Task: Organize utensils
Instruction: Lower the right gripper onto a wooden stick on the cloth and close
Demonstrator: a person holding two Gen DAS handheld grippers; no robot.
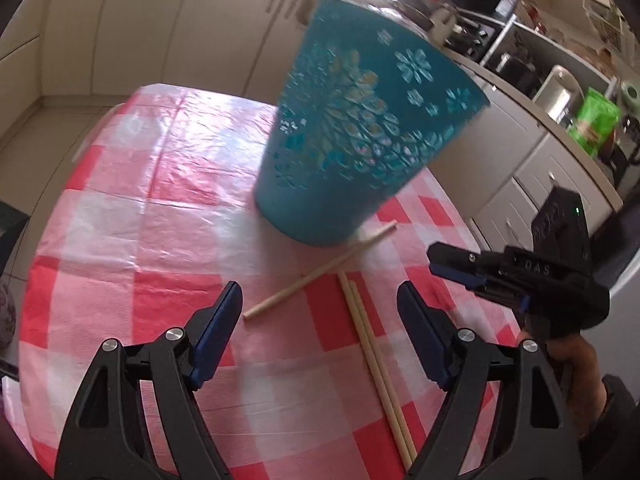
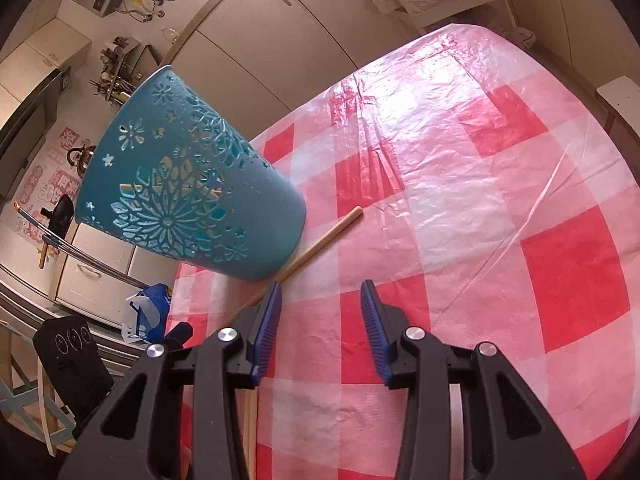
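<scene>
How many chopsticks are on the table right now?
3: one chopstick lies slanted, running under the cup; a pair lies side by side nearer the camera. More could be hidden inside the cup.

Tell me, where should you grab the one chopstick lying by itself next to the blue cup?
Probably near the free end of the single chopstick, away from the blue cup, whose base crowds the far end. Come from above with the open left hand-held gripper, jaws across its thin width, since it lies flat on the checked tablecloth.
</scene>
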